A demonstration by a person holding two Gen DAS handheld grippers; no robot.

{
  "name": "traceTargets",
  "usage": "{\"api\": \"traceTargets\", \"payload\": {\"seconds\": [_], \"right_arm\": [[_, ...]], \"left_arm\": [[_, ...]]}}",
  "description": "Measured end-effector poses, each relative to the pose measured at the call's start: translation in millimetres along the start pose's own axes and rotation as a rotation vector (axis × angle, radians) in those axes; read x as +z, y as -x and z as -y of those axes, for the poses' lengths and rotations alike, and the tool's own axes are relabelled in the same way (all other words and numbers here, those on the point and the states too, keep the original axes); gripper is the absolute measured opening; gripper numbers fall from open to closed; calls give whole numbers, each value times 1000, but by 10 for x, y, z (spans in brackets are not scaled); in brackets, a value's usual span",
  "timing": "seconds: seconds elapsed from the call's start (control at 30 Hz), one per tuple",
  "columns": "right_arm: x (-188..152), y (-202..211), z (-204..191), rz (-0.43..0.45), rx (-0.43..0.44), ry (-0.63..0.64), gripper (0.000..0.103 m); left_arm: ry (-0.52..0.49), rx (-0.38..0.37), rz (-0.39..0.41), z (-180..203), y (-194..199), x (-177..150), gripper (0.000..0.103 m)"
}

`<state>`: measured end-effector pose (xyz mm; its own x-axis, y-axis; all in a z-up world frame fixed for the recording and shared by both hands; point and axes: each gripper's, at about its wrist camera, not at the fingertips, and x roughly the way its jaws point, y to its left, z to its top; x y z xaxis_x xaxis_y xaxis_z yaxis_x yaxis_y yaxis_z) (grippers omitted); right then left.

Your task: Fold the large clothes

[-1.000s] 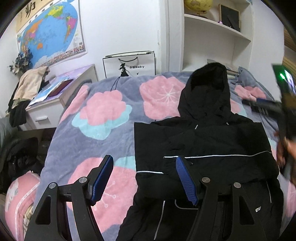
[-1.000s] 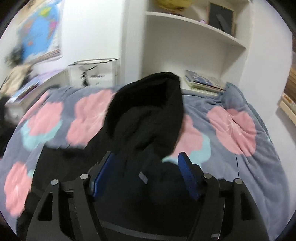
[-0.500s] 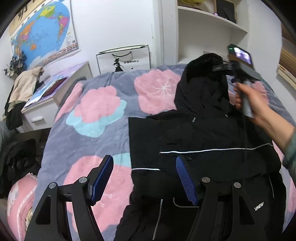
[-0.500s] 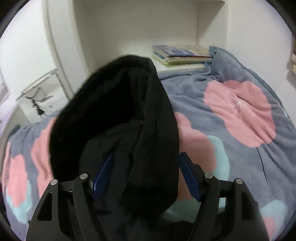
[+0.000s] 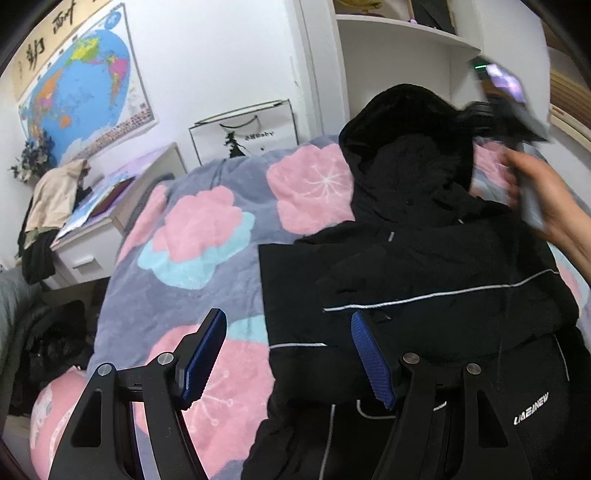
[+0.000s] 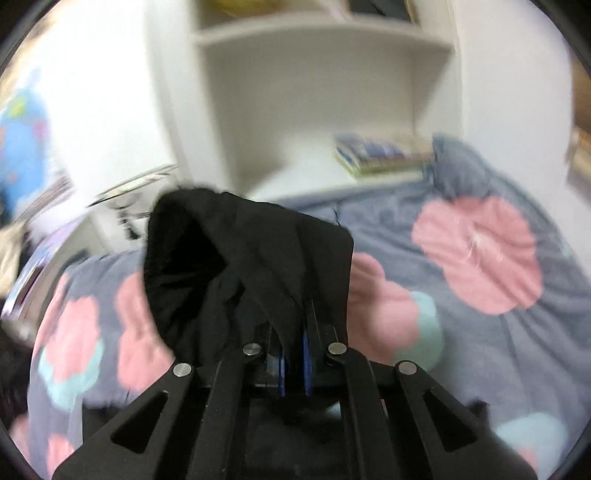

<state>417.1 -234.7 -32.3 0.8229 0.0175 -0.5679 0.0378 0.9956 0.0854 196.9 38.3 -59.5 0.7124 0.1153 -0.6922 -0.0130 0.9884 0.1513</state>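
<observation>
Where the grey fleece blanket with pink and teal flowers point(image 5: 207, 236) covers the bed, a black hooded jacket with thin reflective piping point(image 5: 424, 266) lies spread flat, hood toward the white wall shelf point(image 5: 402, 29). White lettering on its lower right front reads roughly "LIAEUNEW". Left gripper point(image 5: 284, 354): blue-padded fingers wide apart, nothing between them, hovering over the jacket's near left edge. Right gripper point(image 6: 293, 354): its fingers have just closed, pinching a fold of the black hood point(image 6: 236, 266), which bunches up above them; a bare hand point(image 5: 546, 199) carries it. White paper bag point(image 5: 243, 129) printed "Baby" stands against the wall. World map poster point(image 5: 77, 99) hangs upper left.
</observation>
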Motion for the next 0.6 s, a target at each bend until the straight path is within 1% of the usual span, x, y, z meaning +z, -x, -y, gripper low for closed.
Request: {"api": "traceTargets", "payload": {"seconds": [0.07, 0.13, 0.17, 0.23, 0.27, 0.3, 0.4, 0.43, 0.47, 0.53, 0.57, 0.6], "right_arm": [[-237, 527, -136, 67, 13, 89, 7], [-455, 948, -250, 117, 11, 162, 7], [-636, 1215, -313, 142, 12, 220, 7], [-900, 1543, -354, 152, 15, 274, 8], [-1080, 1729, -331, 138, 28, 289, 8], [-1192, 1825, -308, 122, 34, 298, 8], [-1558, 1973, -198, 47, 33, 346, 9], [-1658, 1967, -169, 21, 24, 360, 9], [-1737, 1926, -126, -9, 12, 364, 9], [-1820, 1797, -82, -70, 18, 378, 9], [-1894, 1741, -68, -95, 1, 407, 9], [-1960, 1711, -38, -115, -2, 417, 9]], "left_arm": [[18, 12, 14, -43, 23, 11, 72], [31, 17, 20, -79, 30, 15, 72], [38, 18, 22, -90, 36, 13, 72], [40, 25, 28, -95, 50, 7, 72], [38, 32, 36, -93, 65, 7, 72], [35, 34, 43, -85, 78, 9, 72], [31, 25, 70, -59, 147, 20, 72], [34, 1, 78, -52, 174, 23, 72], [36, -39, 89, -39, 216, 23, 72], [27, -112, 109, -19, 302, 21, 72], [19, -149, 128, -30, 364, 26, 72], [19, -166, 152, -54, 422, 32, 72]]}}
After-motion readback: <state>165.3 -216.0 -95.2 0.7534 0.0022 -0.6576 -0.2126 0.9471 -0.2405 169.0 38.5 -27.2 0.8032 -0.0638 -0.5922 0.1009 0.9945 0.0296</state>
